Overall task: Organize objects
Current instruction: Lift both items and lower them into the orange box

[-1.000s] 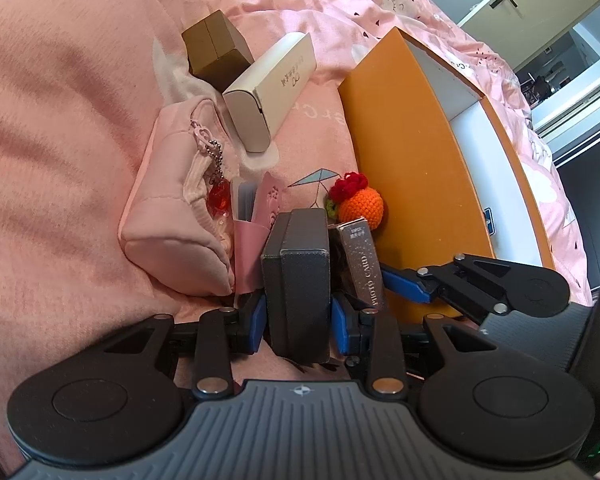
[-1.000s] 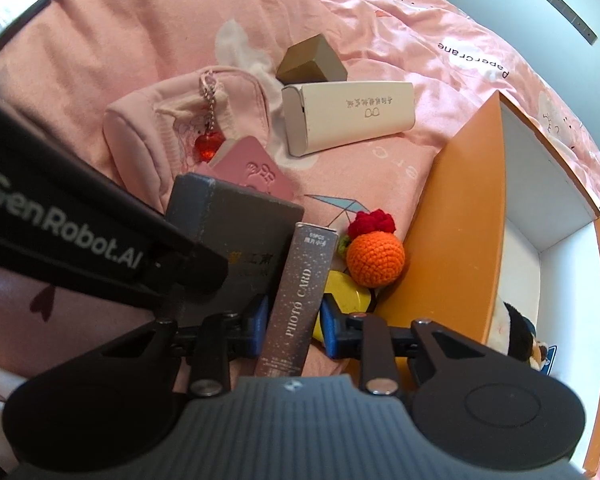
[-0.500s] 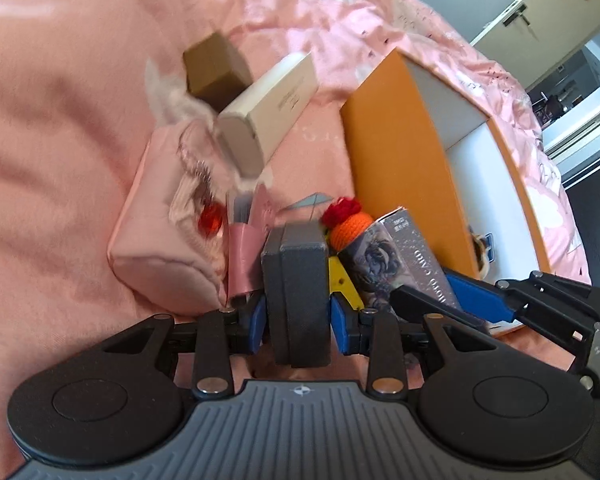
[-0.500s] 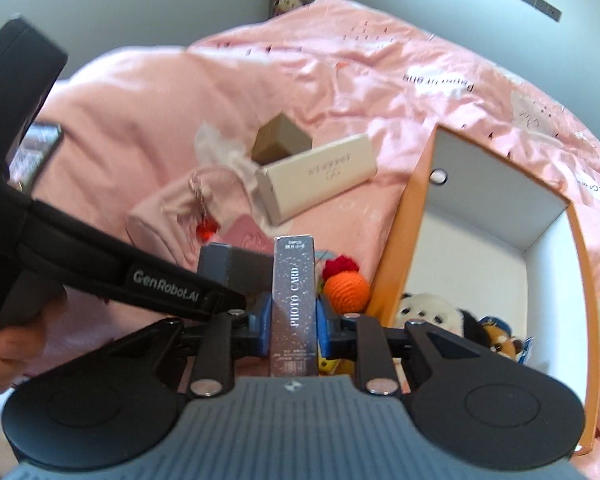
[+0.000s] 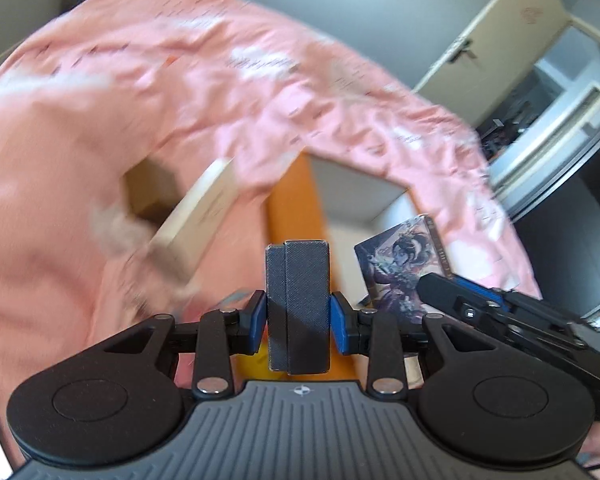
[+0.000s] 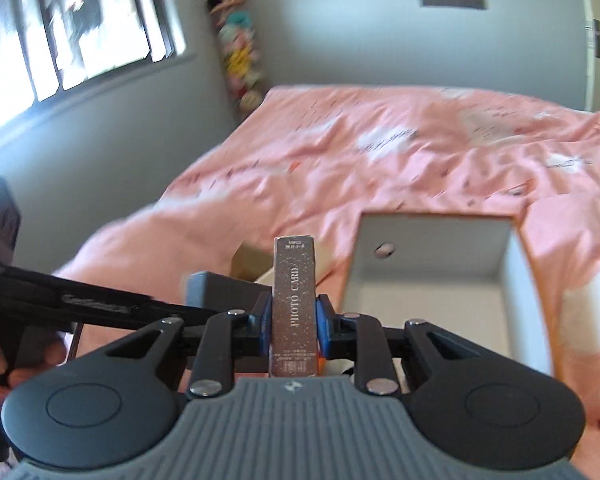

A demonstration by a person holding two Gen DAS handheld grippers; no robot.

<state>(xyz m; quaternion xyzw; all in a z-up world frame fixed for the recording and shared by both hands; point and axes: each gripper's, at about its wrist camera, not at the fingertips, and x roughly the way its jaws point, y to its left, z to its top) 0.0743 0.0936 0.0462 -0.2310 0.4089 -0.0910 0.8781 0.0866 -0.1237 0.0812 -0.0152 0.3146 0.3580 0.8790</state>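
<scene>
My left gripper point(image 5: 298, 312) is shut on a dark grey box point(image 5: 297, 296) and holds it up over the near orange wall of the open box point(image 5: 290, 216). My right gripper point(image 6: 293, 316) is shut on a slim photo card box point(image 6: 293, 304), held upright beside the white inside of the open box point(image 6: 428, 300). The photo card box's picture face shows in the left wrist view point(image 5: 404, 268). The grey box shows at the left in the right wrist view point(image 6: 220, 290).
A pink quilt point(image 5: 100, 128) covers the bed. A cream glasses case point(image 5: 198, 216) and a brown box point(image 5: 150, 192) lie blurred left of the open box. A wardrobe door point(image 5: 500, 40) stands far right. A window point(image 6: 60, 32) and hanging plush toys point(image 6: 240, 52) are behind.
Both grippers have lifted with their boxes, away from the pouch and crochet orange, which have dropped out of view. Both views now look higher, over the open box and across the room.
</scene>
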